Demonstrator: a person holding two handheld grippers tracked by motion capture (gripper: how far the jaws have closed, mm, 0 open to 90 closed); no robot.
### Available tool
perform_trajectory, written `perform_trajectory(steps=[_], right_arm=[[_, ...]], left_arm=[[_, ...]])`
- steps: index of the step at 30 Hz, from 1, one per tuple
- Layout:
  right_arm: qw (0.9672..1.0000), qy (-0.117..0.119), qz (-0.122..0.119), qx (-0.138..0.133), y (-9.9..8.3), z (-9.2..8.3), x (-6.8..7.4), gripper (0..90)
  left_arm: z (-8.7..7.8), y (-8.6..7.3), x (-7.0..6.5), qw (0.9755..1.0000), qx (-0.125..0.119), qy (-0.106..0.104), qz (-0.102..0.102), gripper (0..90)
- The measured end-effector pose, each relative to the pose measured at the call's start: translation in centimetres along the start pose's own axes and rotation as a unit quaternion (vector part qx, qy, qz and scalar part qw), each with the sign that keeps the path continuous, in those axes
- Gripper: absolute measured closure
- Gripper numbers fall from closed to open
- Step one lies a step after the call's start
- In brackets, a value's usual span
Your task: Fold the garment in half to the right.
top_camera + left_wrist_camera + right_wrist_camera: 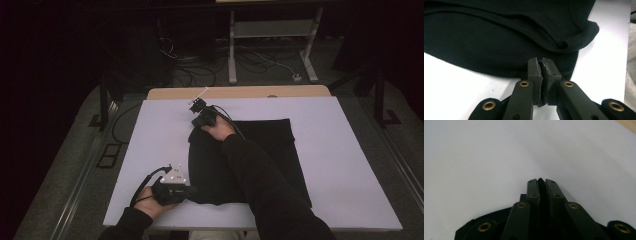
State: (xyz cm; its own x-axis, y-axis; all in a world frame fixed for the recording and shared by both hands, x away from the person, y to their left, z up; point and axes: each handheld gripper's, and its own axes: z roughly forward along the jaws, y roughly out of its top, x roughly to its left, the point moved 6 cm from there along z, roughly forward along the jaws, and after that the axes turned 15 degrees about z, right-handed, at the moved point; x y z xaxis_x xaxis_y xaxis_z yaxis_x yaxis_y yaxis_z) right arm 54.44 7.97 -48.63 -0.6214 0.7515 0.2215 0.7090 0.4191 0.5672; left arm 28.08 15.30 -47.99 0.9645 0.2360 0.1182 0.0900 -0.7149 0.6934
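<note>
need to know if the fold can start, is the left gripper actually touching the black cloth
Touching. In the left gripper view the left gripper has its jaws shut on the near edge of the black cloth, fabric pinched between them.

Black garment [499, 37]: matt knit cloth, stitched seams. Table cover [340, 165]: smooth matt white.

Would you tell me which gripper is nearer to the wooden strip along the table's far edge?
Right. The right gripper sits at the black garment's far left corner, close to the wooden strip. The left gripper grips the garment's near left corner, far from it.
</note>
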Motion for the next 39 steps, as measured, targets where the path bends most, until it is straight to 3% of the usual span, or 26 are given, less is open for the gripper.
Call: perform_trajectory(steps=[7, 18, 24, 39], right_arm=[[0.9999, 0.013, 0.004, 0.010, -0.2, -1.0, 0.0, 82.9], [0.9995, 0.028, 0.014, -0.007, 0.0, -3.8, -0.5, 83.0], [0.9987, 0.034, 0.032, -0.021, 0.0, -5.1, -1.1, 83.2], [0.9975, 0.034, 0.043, -0.044, -0.7, -8.1, -3.2, 83.2]], left_arm=[[-0.1, 0.3, 0.0, 1.0000, -0.005, 0.002, -0.001, 84.1], [-0.2, 1.0, -0.1, 0.9999, -0.016, 0.005, -0.001, 84.3], [-0.4, 1.7, -0.1, 0.9995, -0.032, 0.008, -0.003, 84.4], [0.0, 3.7, -0.1, 0.9985, -0.054, 0.008, 0.004, 84.4]])
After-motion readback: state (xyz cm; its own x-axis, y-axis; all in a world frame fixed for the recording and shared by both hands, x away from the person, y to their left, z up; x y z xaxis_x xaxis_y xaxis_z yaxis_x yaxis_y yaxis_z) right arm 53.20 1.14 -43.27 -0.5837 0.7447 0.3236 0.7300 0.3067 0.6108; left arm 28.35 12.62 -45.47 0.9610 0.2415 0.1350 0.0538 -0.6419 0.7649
